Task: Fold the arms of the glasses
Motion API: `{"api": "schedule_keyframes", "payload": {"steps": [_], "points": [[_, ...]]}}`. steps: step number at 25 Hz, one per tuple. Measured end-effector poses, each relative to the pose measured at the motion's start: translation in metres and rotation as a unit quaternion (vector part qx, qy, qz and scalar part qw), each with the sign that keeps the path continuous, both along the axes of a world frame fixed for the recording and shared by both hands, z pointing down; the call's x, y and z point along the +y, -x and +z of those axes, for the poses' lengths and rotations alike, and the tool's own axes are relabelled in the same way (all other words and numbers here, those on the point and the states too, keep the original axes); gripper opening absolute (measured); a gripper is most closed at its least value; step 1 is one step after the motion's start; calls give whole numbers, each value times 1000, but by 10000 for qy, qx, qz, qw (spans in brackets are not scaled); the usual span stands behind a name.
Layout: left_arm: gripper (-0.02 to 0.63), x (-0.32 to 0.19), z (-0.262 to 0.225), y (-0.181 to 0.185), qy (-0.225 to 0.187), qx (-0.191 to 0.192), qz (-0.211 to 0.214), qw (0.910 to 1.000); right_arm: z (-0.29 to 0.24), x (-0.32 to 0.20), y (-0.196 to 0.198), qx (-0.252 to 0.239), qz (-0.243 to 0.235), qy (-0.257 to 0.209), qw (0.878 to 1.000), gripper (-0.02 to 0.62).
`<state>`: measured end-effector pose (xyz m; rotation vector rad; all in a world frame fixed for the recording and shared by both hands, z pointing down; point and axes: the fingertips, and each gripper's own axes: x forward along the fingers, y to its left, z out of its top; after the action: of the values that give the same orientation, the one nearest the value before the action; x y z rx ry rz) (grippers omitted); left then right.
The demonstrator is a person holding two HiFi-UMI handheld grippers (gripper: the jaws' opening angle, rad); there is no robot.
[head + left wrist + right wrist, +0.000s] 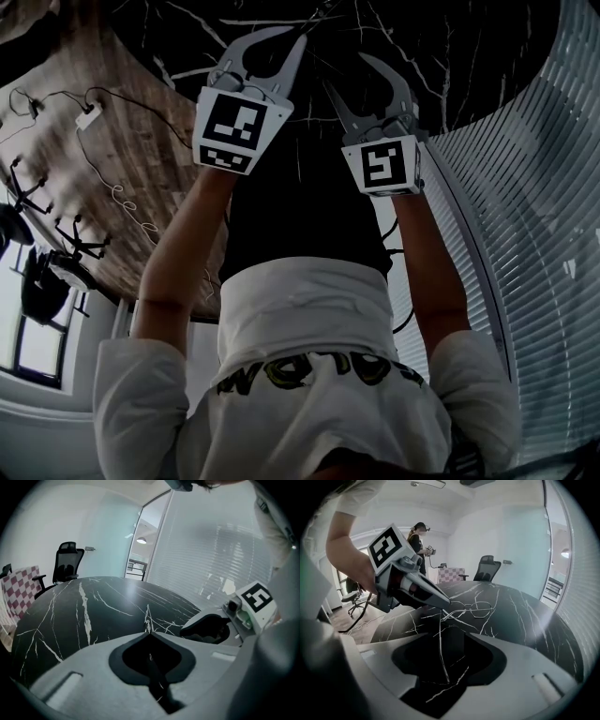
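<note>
Left hand-held gripper (448, 603) pinches the glasses (480, 608); right hand-held gripper (343, 70) stands open.

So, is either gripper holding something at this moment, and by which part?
The left gripper pinches the glasses at the end of the frame, near one arm's hinge. The right gripper is open and holds nothing.

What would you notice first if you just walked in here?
The big rounded black marble table with white veins fills every view. The left hand-held gripper pinches thin wire-rimmed glasses over it; the right hand-held gripper is open beside them.
</note>
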<state>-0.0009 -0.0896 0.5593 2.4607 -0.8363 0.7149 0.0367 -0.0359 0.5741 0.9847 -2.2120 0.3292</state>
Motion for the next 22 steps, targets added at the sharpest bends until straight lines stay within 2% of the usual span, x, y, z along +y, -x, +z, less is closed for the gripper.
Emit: {"api": "schedule_keyframes", "payload": {"steps": [13, 22], "points": [[6, 8, 0, 1, 90, 10, 5, 10000, 6, -15, -23, 356, 361, -91, 9987, 212], [6, 18, -2, -2, 213, 59, 126, 9997, 3, -33, -30, 280, 592, -253, 9975, 212]]}}
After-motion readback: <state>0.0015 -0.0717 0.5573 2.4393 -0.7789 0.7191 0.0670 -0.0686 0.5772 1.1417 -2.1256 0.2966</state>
